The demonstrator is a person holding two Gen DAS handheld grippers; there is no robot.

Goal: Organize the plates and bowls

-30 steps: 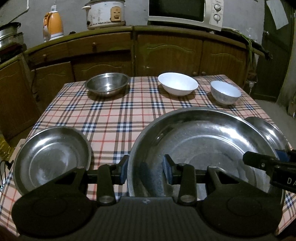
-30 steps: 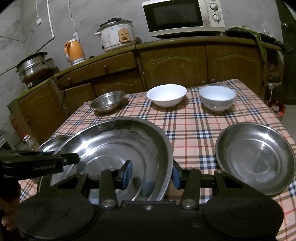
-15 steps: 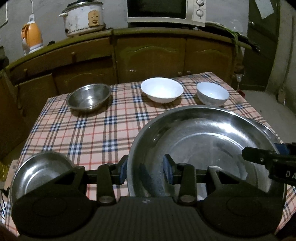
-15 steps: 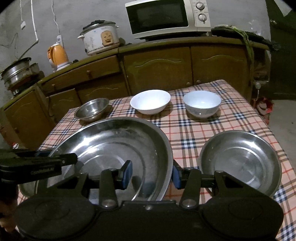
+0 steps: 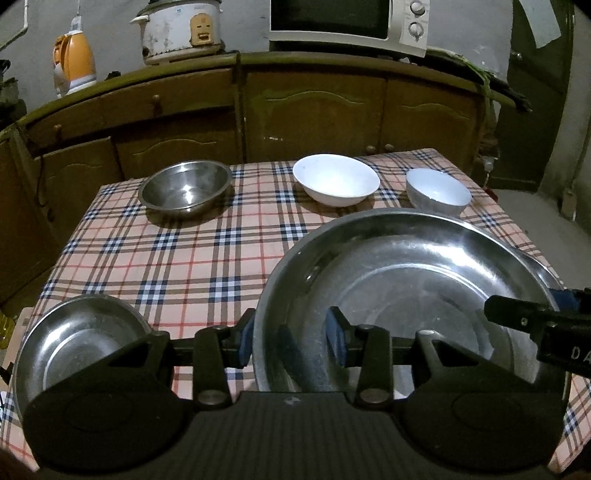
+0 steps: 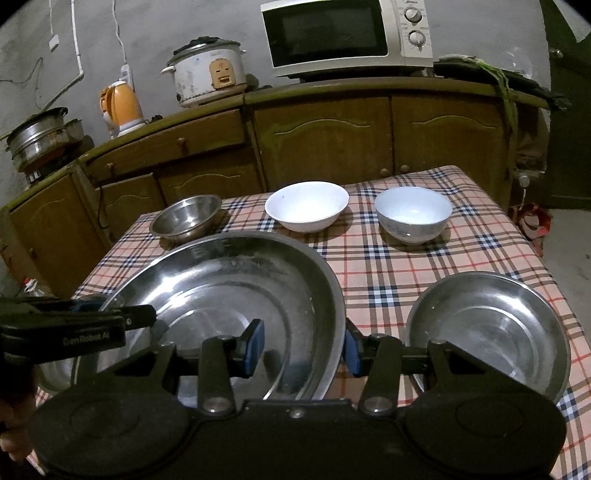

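Observation:
A large steel basin [image 5: 406,280] [image 6: 229,288] is held up over the checked table. My left gripper [image 5: 291,341] is shut on its left rim, and my right gripper [image 6: 303,347] is shut on its right rim. A steel plate [image 5: 77,339] lies at the near left and another steel plate [image 6: 487,328] at the near right. At the far side stand a small steel bowl [image 5: 184,188] [image 6: 186,218], a wide white bowl [image 5: 336,179] [image 6: 306,205] and a smaller white bowl [image 5: 437,190] [image 6: 413,212].
The table [image 5: 207,254] has a checked cloth. Behind it runs a wooden cabinet [image 6: 325,136] carrying a microwave [image 6: 347,35], a rice cooker [image 6: 207,72] and an orange kettle [image 6: 122,105]. Steel pots [image 6: 37,136] stand at the far left.
Both grippers have risen and drawn back with the large basin. The two steel plates on the table sit lower and nearer the frames' edges than before.

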